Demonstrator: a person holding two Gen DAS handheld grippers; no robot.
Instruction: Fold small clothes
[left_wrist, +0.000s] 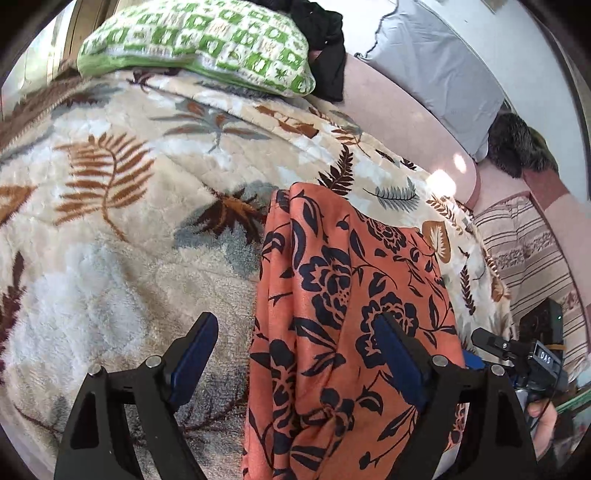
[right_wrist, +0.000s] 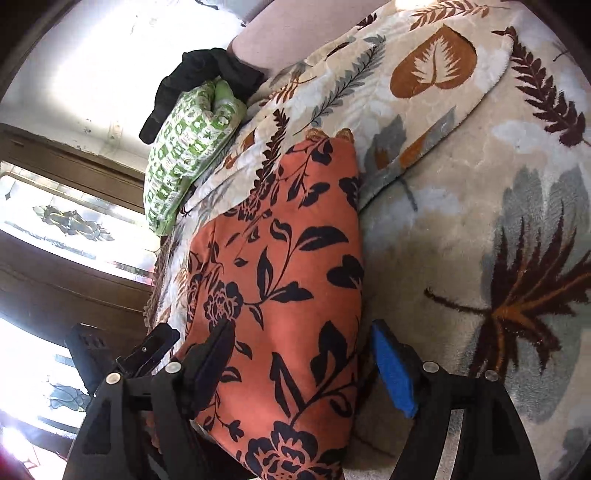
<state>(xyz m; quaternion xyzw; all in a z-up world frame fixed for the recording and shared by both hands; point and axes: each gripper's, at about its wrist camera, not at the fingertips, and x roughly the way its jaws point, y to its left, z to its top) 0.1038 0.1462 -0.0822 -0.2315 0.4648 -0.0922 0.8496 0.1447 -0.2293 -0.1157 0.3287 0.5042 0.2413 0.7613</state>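
An orange garment with a dark floral print (left_wrist: 343, 295) lies folded into a long strip on a leaf-patterned blanket (left_wrist: 129, 229). My left gripper (left_wrist: 295, 350) hovers open over the strip's near end, its right finger above the cloth and its left finger above the blanket. In the right wrist view the same garment (right_wrist: 280, 266) runs away from the camera. My right gripper (right_wrist: 304, 358) stands open astride the strip's near end. Its blue pads (right_wrist: 393, 369) do not press on the cloth. Each view shows part of the other gripper at the cloth's edge.
A green-and-white checked pillow (left_wrist: 207, 40) and a black cloth (left_wrist: 325, 44) lie at the blanket's far end. A pink sofa back (left_wrist: 399, 110), a grey cushion (left_wrist: 436, 74) and a striped cover (left_wrist: 524, 251) are to the right. Windows (right_wrist: 66, 221) show beyond the bed.
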